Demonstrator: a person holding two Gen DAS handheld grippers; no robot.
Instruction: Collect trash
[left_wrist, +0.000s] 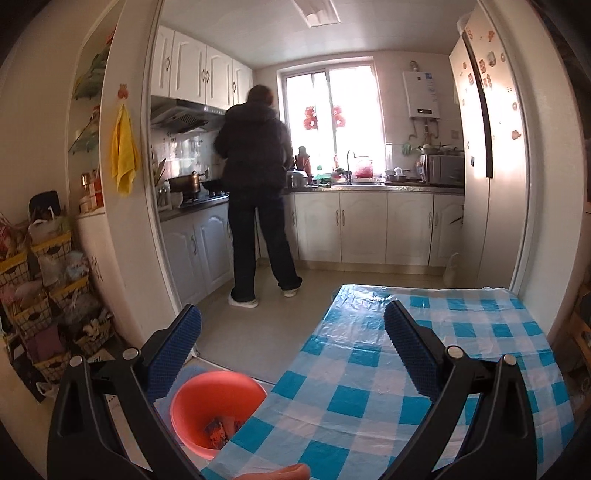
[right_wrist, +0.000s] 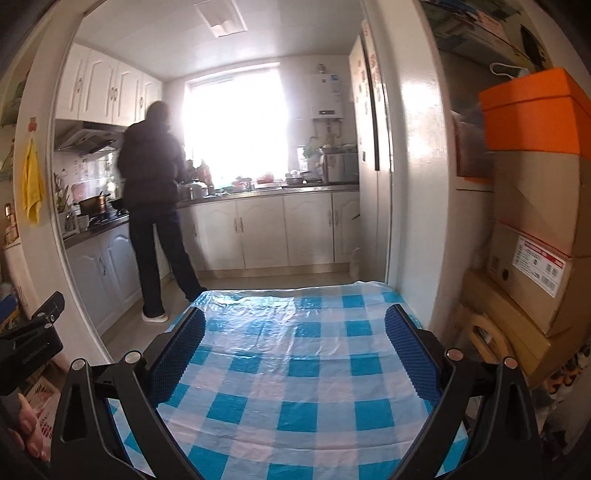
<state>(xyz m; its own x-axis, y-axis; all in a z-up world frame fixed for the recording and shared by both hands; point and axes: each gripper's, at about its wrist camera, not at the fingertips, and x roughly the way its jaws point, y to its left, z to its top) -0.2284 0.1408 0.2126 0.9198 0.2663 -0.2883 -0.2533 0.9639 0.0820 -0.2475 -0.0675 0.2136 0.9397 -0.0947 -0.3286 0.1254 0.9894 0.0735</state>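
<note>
Kitchen fills the background in both views; a person (left_wrist: 255, 184) in dark clothes stands at the counter (left_wrist: 369, 188), back turned. Table (left_wrist: 424, 369) with a blue-white checked plastic cover sits in front, nothing on it in either view.

Right wrist view only: stacked cardboard boxes (right_wrist: 535, 240) with an orange box (right_wrist: 535, 110) on top, against the wall right of the table. Also the left gripper's body at the left edge, with fingers of a hand (right_wrist: 27, 424) on it.

Left wrist view only: wire baskets (left_wrist: 44, 295) stacked at far left, a yellow cloth (left_wrist: 125, 151) hanging on the wall, and an orange-pink bin (left_wrist: 216, 410) on the floor just beside the table's left edge. Trash (left_wrist: 221, 430) lies in the bin bottom, small, kind unclear.

Left gripper (left_wrist: 291, 332) held level above the table's left edge and the bin, jaws spread wide, nothing between them. Right gripper (right_wrist: 295, 332) held level over the table middle, pointing at the kitchen, jaws wide too, empty.
</note>
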